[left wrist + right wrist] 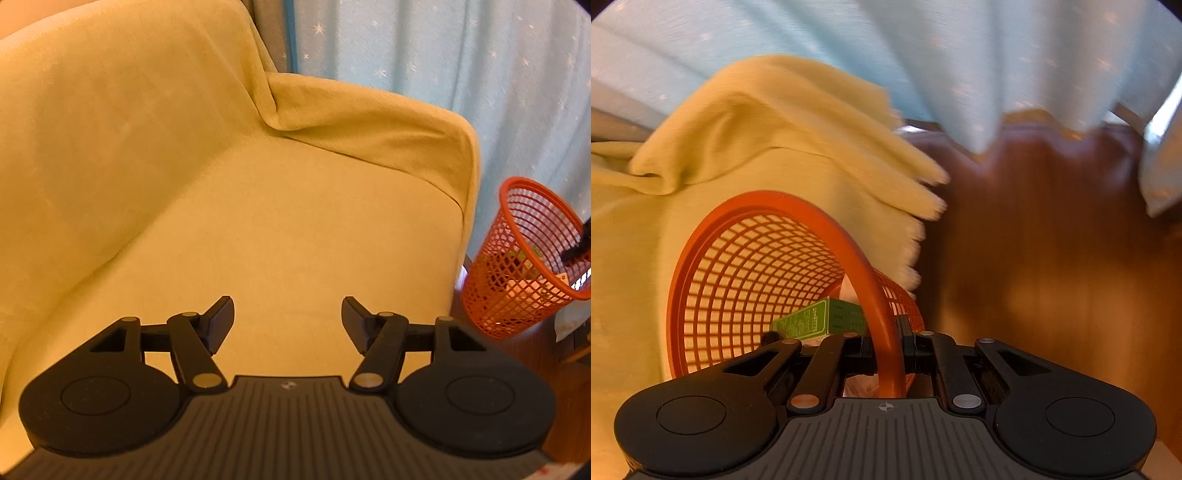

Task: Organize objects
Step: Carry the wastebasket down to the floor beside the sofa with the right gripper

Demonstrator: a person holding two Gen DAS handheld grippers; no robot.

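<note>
**Basket gripped by its rim**

Basket (768, 266) of orange mesh hangs tilted from the right gripper (890, 345), whose jaws are clamped on the rim, beside the yellow sofa's (258, 221) armrest above the wood floor (1052, 258). A green box (820, 319) lies inside. The left gripper (288, 321) hovers over the seat cushion, jaws wide and empty.

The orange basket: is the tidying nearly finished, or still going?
Probably near the end. The sofa seat shows nothing loose, and the orange basket already holds a green box. The right gripper is clamped on the basket's rim; the left gripper is open and holds nothing. Setting the basket down seems left.
</note>
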